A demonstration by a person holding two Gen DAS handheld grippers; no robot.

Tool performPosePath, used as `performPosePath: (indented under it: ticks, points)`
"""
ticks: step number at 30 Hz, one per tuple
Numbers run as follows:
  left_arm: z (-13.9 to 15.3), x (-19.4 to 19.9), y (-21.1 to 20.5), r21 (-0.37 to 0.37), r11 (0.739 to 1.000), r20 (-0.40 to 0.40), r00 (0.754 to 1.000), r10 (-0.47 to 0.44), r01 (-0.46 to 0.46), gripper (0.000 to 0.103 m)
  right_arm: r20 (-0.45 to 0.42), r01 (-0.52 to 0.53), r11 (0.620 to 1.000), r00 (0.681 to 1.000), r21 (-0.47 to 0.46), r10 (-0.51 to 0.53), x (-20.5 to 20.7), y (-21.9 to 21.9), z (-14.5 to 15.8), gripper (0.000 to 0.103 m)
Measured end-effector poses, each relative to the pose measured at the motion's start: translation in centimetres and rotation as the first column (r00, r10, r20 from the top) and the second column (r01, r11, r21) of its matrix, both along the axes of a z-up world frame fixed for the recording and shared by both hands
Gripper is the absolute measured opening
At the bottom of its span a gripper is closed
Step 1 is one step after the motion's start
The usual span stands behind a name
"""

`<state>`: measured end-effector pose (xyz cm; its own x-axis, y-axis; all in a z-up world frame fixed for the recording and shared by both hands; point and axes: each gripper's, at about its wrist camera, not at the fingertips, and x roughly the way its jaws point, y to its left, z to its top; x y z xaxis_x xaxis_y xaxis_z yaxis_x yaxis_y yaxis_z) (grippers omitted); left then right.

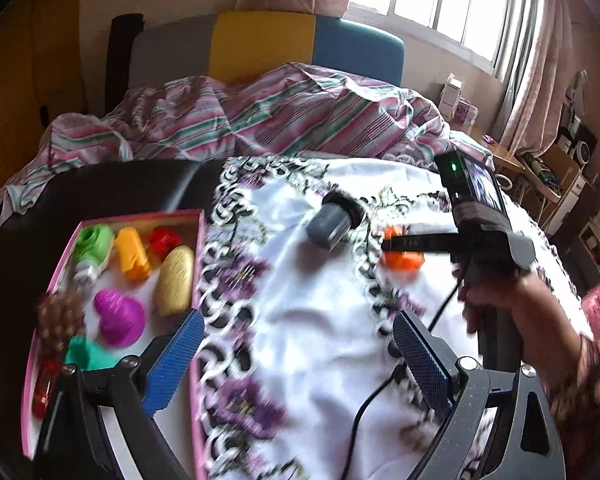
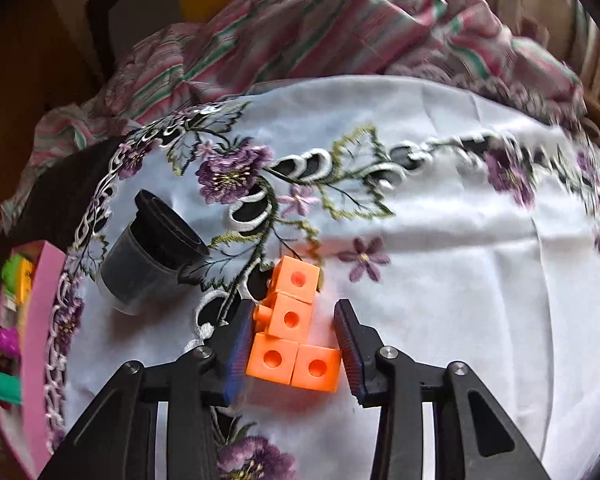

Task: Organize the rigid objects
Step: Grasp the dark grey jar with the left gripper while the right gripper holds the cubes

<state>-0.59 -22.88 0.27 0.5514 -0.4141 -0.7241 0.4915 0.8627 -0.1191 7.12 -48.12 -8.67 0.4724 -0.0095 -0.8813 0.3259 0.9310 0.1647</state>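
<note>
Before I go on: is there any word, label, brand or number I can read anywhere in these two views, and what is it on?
None can be read.
Yellow oval embossed toy in the pink cardboard box: raised marks, too blurred to read.
Small lit screen on the black camera of the right tongs: too small and blurred.
White cartons by the window: print too small.
Orange linked plastic cubes and dark grey plastic canister: no text.

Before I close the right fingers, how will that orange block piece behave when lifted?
The orange block piece looks like rigid, light plastic. Its cubes seem pegged together, so it might flex or separate at a joint. The right gripper straddles only the lower cubes, so the upper ones may swing.
</note>
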Motion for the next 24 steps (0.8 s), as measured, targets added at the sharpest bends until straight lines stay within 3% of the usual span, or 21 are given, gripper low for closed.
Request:
performPosePath:
  ticks: [6,16,24]
  points:
    - [0.6,2.5,-4.1,0.020,1.000,0.016,1.000,0.020,-0.020,0.096,-0.060,0.073,0.989,0.995,-0.127,-0.081,-1.0,-1.4,0.5,0.040]
    - [-2.2,9.1,-8.7,0.083,0.990,0.047,0.993,0.106,-0.110,0.096,-0.087,0.169,0.982,0.980,-0.081,-0.176,-2.4,-4.1,0.6,0.040]
    - [-5.0,12.3,-11.4,0.146,0.989,0.088,0.996,0.014,-0.027,0.096,-0.076,0.168,0.985,0.982,-0.043,-0.171,-2.3,-4.1,0.8,0.041]
